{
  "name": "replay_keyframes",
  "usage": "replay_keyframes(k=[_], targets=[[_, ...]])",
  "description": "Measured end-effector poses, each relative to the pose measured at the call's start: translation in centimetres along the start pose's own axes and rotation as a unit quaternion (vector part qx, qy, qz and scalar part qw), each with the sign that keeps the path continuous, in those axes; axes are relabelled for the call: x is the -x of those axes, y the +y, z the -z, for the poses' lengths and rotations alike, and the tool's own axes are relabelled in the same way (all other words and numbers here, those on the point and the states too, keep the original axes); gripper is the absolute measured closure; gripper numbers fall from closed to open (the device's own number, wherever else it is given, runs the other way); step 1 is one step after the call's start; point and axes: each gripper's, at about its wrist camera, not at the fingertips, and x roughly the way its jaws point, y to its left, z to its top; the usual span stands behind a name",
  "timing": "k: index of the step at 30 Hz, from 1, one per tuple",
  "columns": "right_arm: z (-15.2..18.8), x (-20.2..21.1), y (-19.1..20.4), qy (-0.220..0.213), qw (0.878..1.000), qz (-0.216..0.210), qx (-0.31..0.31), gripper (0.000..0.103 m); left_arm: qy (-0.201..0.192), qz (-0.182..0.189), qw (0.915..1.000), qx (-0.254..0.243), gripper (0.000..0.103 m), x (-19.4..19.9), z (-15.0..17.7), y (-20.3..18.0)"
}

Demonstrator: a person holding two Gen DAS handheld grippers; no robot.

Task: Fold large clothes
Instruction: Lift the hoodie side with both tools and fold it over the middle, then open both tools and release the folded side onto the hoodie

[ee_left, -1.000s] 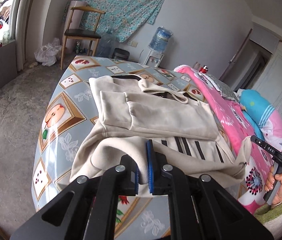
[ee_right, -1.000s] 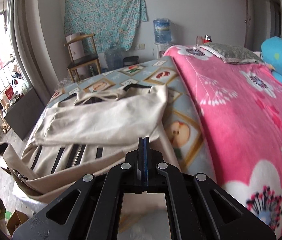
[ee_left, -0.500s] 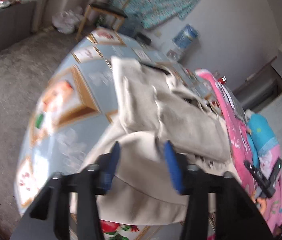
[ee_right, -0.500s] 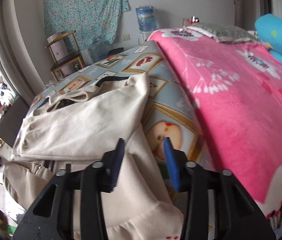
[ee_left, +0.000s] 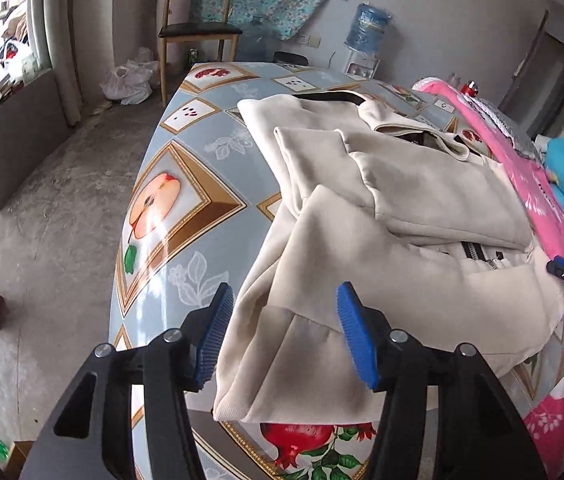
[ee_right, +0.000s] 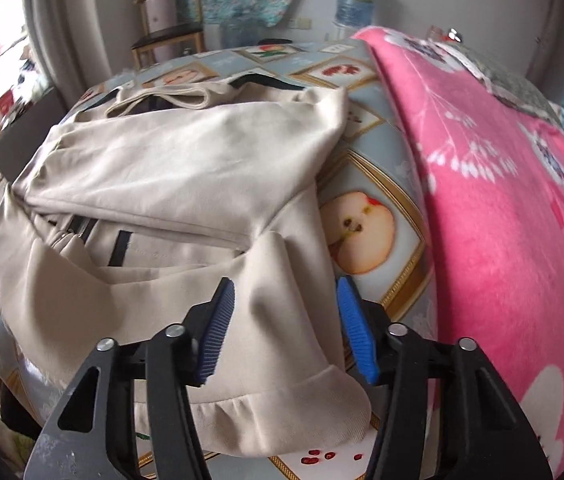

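Hem released onto the bed's near edge.
My left gripper (ee_left: 282, 332) stands open; my right gripper (ee_right: 284, 328) is opening, both straddling the beige jacket (ee_left: 402, 248), whose hem I laid there for folding upward.

Each camera sits on its hand-held gripper and looks forward and steeply down, close above the near hem of the beige zip-up jacket (ee_left: 394, 216). The left view faces the bed's floor side, the right view its side with the pink flowered fleece blanket (ee_right: 494, 184); both share the jacket and the far wooden chair (ee_left: 198, 32)
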Motion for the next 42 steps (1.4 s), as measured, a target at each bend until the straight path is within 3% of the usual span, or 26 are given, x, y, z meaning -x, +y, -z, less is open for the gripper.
replay_keyframes(k=[4,8,11,16,18,19,22,26,30,33,35,38,41,42], targets=[[-0.4,-0.3,0.4,0.009,0.999,-0.030,0.023,0.054,-0.001,0.006,0.9998,-0.017,0.050,-0.9,-0.7,-0.2],[0.1,-2.5,-0.5,0.053,0.997,-0.055,0.003,0.059,-0.004,0.025,0.9996,-0.015,0.073,-1.1,-1.6,0.0],[0.3,-2.7,-1.4,0.052,0.995,-0.079,-0.021,0.063,0.000,0.025,0.9995,-0.019,0.076,-1.5,-2.1,0.1],[-0.5,-3.2,-1.6,0.046,0.995,-0.084,-0.026,0.068,0.021,0.021,0.9995,-0.011,0.076,-2.7,-2.1,0.1],[-0.7,-3.4,-1.4,0.044,0.995,-0.083,-0.022,0.080,0.018,0.013,0.9997,-0.013,0.077,-2.7,-2.0,-0.1],[-0.8,-3.2,-1.2,0.042,0.996,-0.080,-0.020,0.092,0.015,0.005,0.9998,-0.014,0.082,-2.7,-1.9,-0.2],[-0.5,-0.9,-0.1,0.003,0.999,-0.048,0.000,0.098,-0.003,-0.006,0.9999,-0.016,0.096,-1.9,-1.6,-0.5],[0.1,4.9,-0.2,-0.084,0.996,-0.024,-0.022,0.099,-0.054,-0.031,0.9977,-0.029,0.097,1.2,-1.0,-1.0],[0.3,7.9,-2.5,-0.144,0.985,-0.040,-0.085,0.099,-0.080,-0.029,0.9964,0.001,0.097,3.9,-0.5,-0.3],[-0.3,5.2,-3.2,-0.129,0.985,-0.049,-0.108,0.098,-0.059,-0.017,0.9980,0.016,0.097,2.9,-0.6,0.4],[-0.7,1.8,-3.3,-0.093,0.988,-0.043,-0.112,0.094,-0.035,-0.012,0.9990,0.026,0.097,1.3,-0.7,0.7],[-0.7,-1.1,-3.5,-0.046,0.990,0.025,-0.127,0.080,-0.021,-0.014,0.9991,0.034,0.097,0.2,-0.6,0.8],[-0.3,1.3,-3.8,-0.076,0.982,0.045,-0.166,0.064,-0.022,-0.008,0.9990,0.039,0.096,0.3,-0.3,0.9],[-0.4,2.3,-3.2,-0.088,0.982,0.033,-0.166,0.061,-0.022,-0.008,0.9990,0.039,0.095,0.3,-0.2,1.0]])
